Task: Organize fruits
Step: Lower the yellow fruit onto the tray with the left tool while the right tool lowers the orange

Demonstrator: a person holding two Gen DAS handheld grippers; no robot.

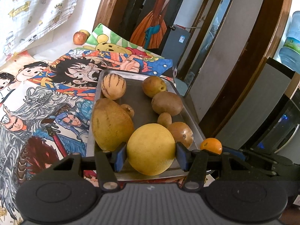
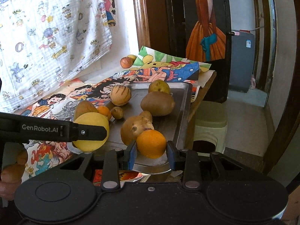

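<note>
Left wrist view: the left gripper (image 1: 151,152) pinches a big yellow citrus (image 1: 151,151) over the near edge of the metal tray (image 1: 138,101), likely lifted for sorting. No writing is readable here.

Right wrist view: the right gripper (image 2: 151,154) clamps an orange (image 2: 151,143) above the tray's near corner, at the counter's edge. The other tool's arm reads "GenRobot.AI" (image 2: 40,127).
</note>
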